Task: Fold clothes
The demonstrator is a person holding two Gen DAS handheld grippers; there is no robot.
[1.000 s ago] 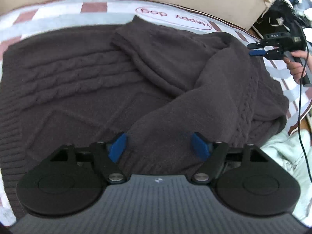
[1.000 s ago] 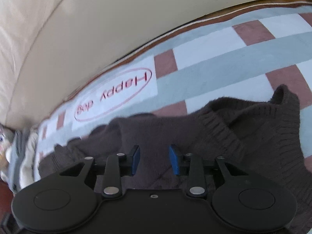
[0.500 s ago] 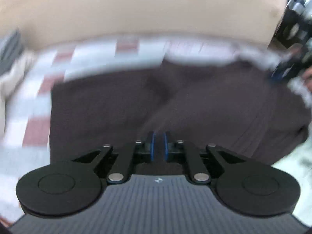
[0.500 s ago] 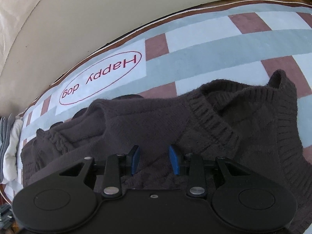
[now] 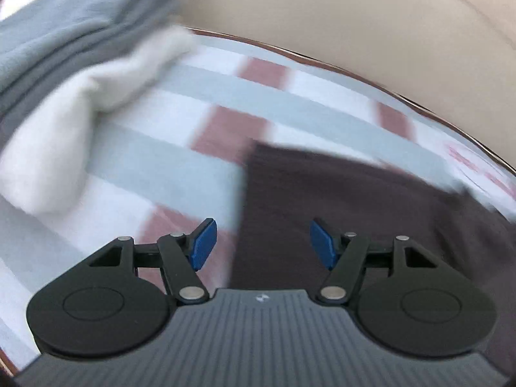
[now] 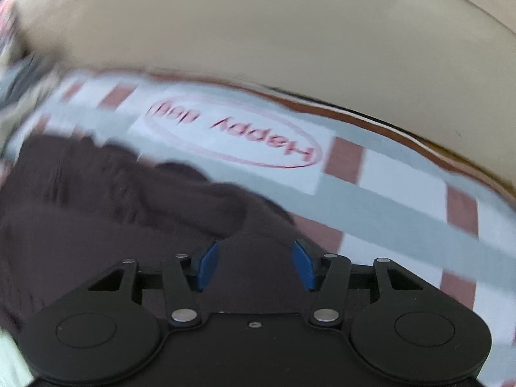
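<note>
While both jaws widen, left claw [image 5: 261,242] straddles sweater [image 5: 354,200] edge, right claw [image 6: 254,264] unclamped above it

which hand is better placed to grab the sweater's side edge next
Left, probably. The left gripper, jaws opening and empty, straddles the brown sweater's straight edge; the right gripper, also opening, sits over bunched fabric.
</note>
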